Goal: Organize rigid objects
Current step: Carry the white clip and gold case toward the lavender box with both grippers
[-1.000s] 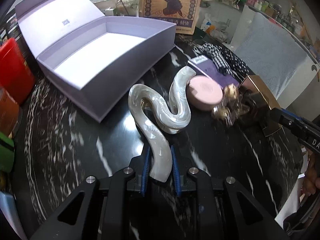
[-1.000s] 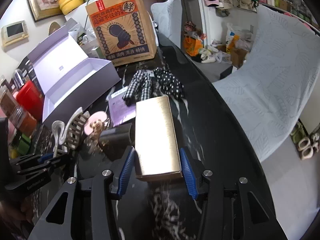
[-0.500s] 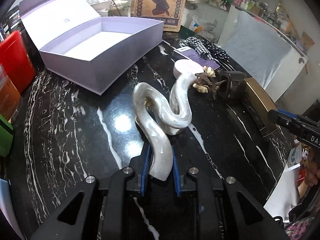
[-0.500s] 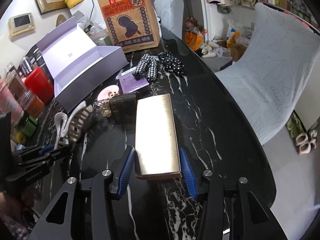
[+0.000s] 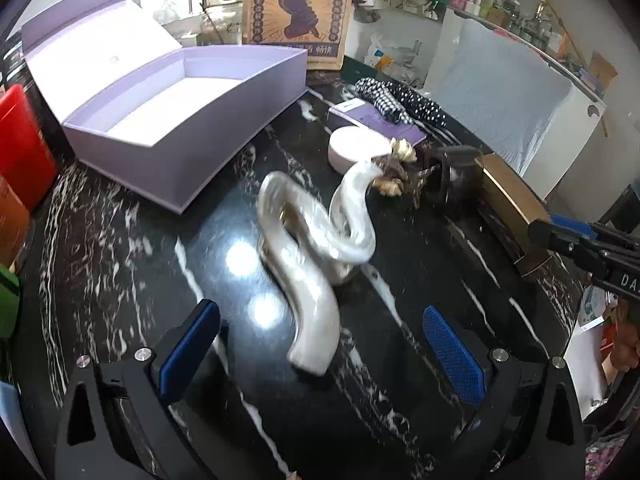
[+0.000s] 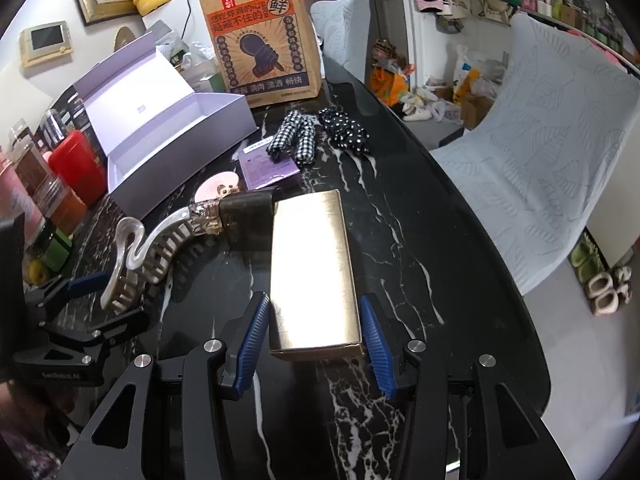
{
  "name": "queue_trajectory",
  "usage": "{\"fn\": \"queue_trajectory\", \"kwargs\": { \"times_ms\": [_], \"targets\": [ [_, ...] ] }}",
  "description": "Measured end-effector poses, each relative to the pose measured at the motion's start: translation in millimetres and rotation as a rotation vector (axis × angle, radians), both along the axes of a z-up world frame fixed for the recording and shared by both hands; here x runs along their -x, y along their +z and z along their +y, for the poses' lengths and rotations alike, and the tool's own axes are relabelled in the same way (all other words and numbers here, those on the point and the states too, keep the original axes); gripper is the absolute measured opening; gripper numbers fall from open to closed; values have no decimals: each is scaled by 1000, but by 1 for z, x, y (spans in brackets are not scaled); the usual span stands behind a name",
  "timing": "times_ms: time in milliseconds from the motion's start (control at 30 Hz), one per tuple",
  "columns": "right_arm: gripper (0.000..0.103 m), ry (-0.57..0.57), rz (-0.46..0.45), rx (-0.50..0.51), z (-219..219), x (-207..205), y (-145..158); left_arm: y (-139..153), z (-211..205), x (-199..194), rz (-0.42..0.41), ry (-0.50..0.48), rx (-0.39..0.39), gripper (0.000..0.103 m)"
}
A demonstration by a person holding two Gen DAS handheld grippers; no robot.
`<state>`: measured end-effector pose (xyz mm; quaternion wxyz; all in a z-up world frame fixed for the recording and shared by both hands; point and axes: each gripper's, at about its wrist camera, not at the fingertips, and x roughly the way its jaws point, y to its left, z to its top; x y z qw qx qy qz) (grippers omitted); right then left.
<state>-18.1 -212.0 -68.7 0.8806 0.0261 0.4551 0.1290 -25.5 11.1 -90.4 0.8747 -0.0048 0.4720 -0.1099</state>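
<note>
- Left gripper [image 5: 320, 344] first: we see its blue pads flung wide, jaws having just been opening, and the pearly hair claw [image 5: 316, 252] lies between them, touched by neither.
- Right gripper [image 6: 314, 334] is clamped on the near end of the gold box [image 6: 312, 268], a pad pressed to each long side.
- We can't read the claw cleanly from the left wrist: it is smeared by blur, its far tip crossing in front of the pink round case [image 5: 354, 150].
- From the right wrist we do make out its teeth and wavy, white-pearl spine, resting on the black marble table [image 5: 120, 280].
- Just beyond the claw, a brown and cream clip [image 5: 394, 172] and a dark block [image 5: 456, 176] crowd together; their outlines run into each other.
- Left of the claw and farther back, the open lilac box [image 5: 180, 120] sits with lid raised, its inside bare.
- Behind the claw we spot a purple card [image 6: 268, 168], checked and dotted scrunchies [image 6: 320, 136] and a printed paper bag [image 6: 260, 36].
- Beyond the table, covered chairs [image 6: 552, 152] and cluttered shelves.
</note>
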Motion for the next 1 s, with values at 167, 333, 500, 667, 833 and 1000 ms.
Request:
{"fn": "queue_trajectory", "kwargs": {
  "times_ms": [167,333,500,667,833,1000],
  "targets": [
    [47,3,-10,14,3,-3,0,6,-5,-13,-55,-9,-27,103],
    [47,9,-13,23,8,-10,-1,9,-7,-28,-69,-23,2,103],
    [51,11,-8,26,9,-18,-3,5,-9,-39,-32,-25,10,103],
    [56,5,-19,44,10,-25,-4,2,-5,-43,-26,-8,24,84],
    [56,4,-6,35,10,-33,-9,-4,-5,-46,-7,10,-12,62],
    [45,-16,1,51,12,-35,-12,1,-7,-41,-33,0,-42,55]
  ]
}}
